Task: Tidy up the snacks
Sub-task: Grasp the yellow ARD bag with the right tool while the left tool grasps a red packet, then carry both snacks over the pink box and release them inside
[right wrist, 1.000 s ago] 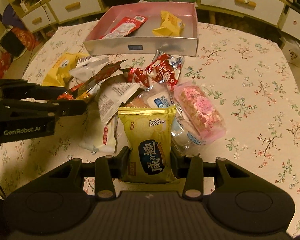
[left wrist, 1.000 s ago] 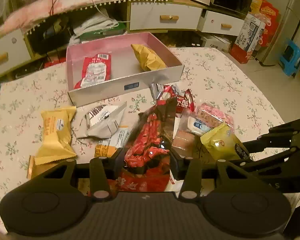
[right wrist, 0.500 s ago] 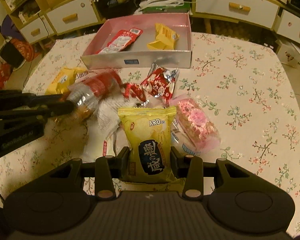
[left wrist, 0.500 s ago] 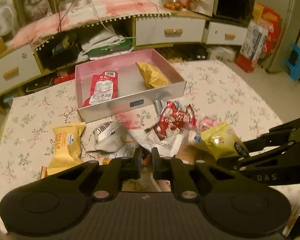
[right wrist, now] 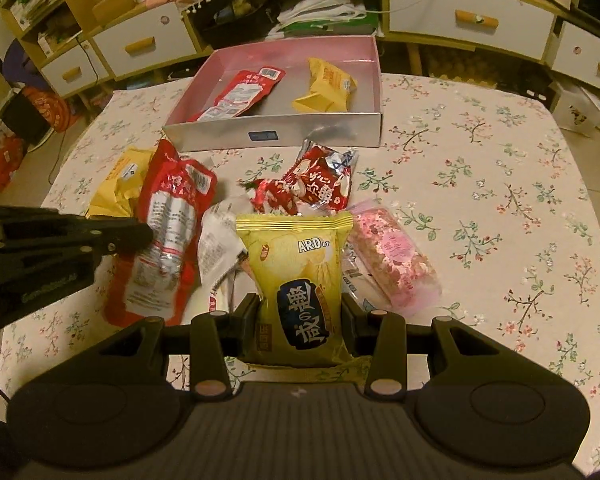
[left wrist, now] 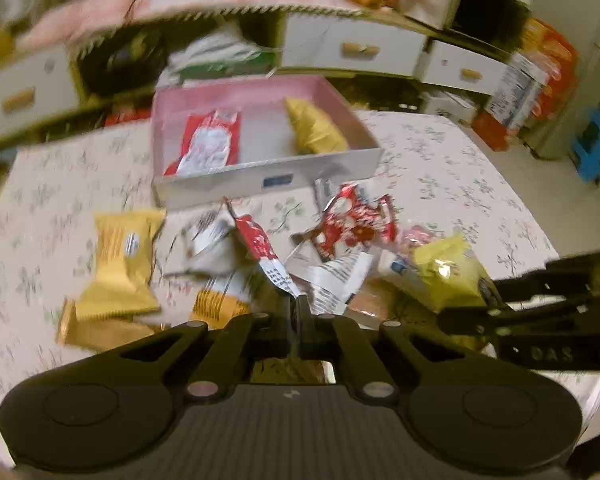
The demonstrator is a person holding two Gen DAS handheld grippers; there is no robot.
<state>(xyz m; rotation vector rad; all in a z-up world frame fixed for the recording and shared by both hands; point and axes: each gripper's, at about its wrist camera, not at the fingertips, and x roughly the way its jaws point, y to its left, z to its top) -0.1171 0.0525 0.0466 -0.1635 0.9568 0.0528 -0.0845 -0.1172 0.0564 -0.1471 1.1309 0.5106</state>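
Left gripper (left wrist: 296, 312): jaws pinching the edge of a red plastic sausage pack (right wrist: 168, 236), lifting it clear of the pile.
Snack pile: loose wrappers lying on the floral tablecloth (right wrist: 500, 184), just in front of the box.
Box: pink-lined grey cardboard box (right wrist: 284, 134) sitting past the pile, holding a red packet (right wrist: 240, 96) and a yellow packet (right wrist: 328, 86).
Right gripper (right wrist: 300, 312): clamping a yellow-green crisp bag (right wrist: 300, 276) by its lower sides.

Right claw (right wrist: 300, 312) gripping yellow chip bag (right wrist: 300, 280), left claw (right wrist: 140, 236) pinching red sausage pack (right wrist: 168, 236); pink box (right wrist: 276, 130) behind
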